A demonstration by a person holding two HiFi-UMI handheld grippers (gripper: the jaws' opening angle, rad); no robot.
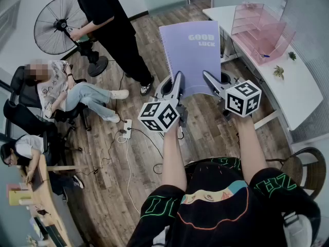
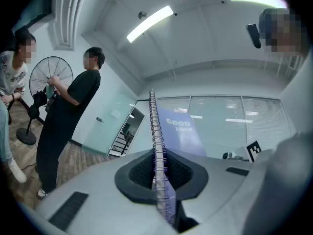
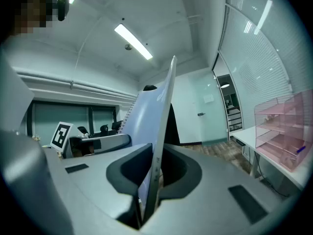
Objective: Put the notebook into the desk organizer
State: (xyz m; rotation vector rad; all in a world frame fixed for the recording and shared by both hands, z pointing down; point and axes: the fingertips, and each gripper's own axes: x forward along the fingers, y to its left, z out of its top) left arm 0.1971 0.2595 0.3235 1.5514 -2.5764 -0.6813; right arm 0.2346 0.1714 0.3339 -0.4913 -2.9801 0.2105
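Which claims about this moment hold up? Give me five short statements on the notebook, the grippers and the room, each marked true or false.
1. The left hand-held gripper is clamped on the spiral-bound edge of the notebook. True.
2. The right hand-held gripper is empty. False: its jaws are shut on the notebook's opposite edge.
3. The notebook already sits in the pink desk organizer. False: it is held up in the air, apart from the organizer, which stands on the white table.
4. The notebook's cover reads "GOOD LUCK". True.
5. A floor fan stands at the far left of the head view. True.
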